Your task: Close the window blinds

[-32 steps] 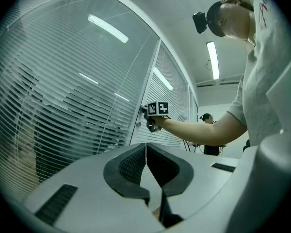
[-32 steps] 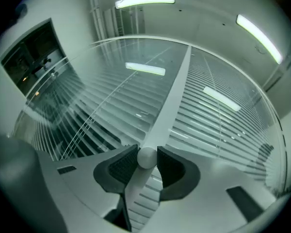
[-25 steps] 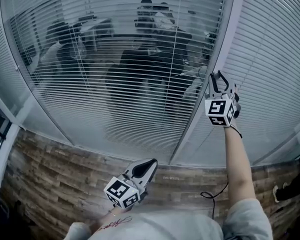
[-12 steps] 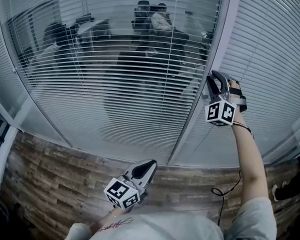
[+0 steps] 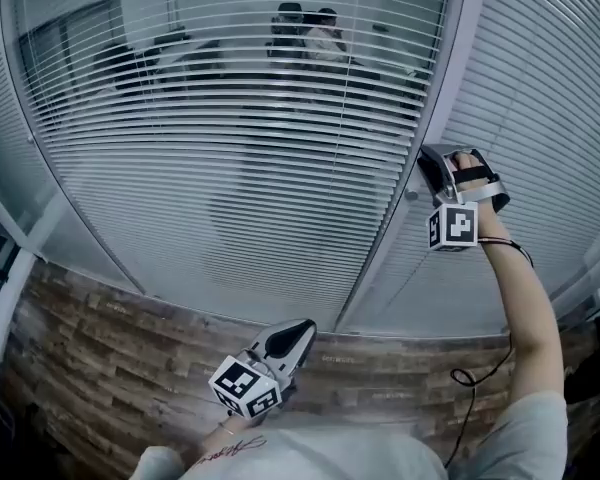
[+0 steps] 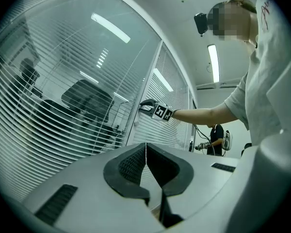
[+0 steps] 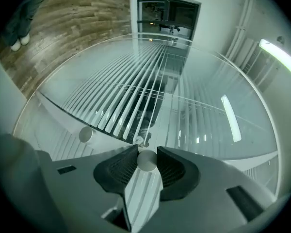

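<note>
While the left gripper (image 6: 146, 145) has its jaws together, empty, the right gripper (image 7: 147, 151) pinches a round white knob (image 7: 146, 160) in its jaws beside white blinds (image 5: 230, 168), slats horizontal and part-open.

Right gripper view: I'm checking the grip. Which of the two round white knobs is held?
The centre knob, pinched by the right hand-held gripper; the other knob sits free to its left, untouched.

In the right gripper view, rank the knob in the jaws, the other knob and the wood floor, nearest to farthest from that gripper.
1. The knob, clamped in the right gripper.
2. The second knob, just left of the jaws.
3. The wood floor, far upper left.
</note>
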{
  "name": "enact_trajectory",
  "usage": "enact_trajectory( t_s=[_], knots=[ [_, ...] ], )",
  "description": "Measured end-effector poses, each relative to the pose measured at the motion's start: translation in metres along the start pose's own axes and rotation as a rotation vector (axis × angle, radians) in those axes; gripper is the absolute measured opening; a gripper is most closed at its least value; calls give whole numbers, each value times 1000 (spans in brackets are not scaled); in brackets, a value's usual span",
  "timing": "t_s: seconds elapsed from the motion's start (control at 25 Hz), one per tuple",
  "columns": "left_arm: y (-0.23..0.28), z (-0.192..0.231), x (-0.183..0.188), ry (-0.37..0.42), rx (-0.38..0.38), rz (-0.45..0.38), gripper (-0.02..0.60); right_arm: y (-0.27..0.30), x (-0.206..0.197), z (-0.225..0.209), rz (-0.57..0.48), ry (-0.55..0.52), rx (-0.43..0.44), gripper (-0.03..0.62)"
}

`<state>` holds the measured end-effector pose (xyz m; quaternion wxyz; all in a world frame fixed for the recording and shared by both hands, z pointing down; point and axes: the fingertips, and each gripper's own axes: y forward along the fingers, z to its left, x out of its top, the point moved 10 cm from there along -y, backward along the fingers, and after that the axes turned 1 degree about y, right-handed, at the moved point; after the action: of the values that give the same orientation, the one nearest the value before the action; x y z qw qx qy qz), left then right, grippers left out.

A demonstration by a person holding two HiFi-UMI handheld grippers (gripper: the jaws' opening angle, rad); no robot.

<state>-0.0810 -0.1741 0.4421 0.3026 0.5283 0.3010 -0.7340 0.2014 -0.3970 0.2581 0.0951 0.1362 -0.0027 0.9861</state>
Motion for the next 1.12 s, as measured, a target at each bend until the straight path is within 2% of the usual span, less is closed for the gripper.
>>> enact_trajectory(
  t_s=[0.4, 0.52, 0.6, 0.68, 0.72, 0.84, 1.0, 1.08, 1.12],
  knots=[
    [0, 0, -9, 5, -7, 10, 18, 2, 0, 9, -42, -253, 74, 133],
    [-1, -3, -7, 2, -12, 9, 18, 0, 1, 7, -32, -253, 58, 133],
    [0, -5, -3, 4, -21, 4, 18, 0, 1, 3, 2, -171, 31, 133],
    [1, -5, -2, 3, -21, 4, 18, -3, 4, 2, 41, 8, -15, 133],
    [1, -5, -3, 1, -18, 6, 18, -6, 7, 1, 48, 145, -51, 135],
    [0, -7, -3, -1, -19, 12, 18, -22, 9, -8, 35, 701, -176, 144],
    [1, -7, -5, 0, -30, 15, 18, -25, -7, -6, 19, 1418, -238, 153],
    [0, -5, -9, -10, -26, 21, 18, -17, -9, 5, -2, 1674, -233, 155],
    [0, -4, -12, -16, -26, 20, 18, -12, -9, 11, -10, 1754, -227, 155]
  ],
)
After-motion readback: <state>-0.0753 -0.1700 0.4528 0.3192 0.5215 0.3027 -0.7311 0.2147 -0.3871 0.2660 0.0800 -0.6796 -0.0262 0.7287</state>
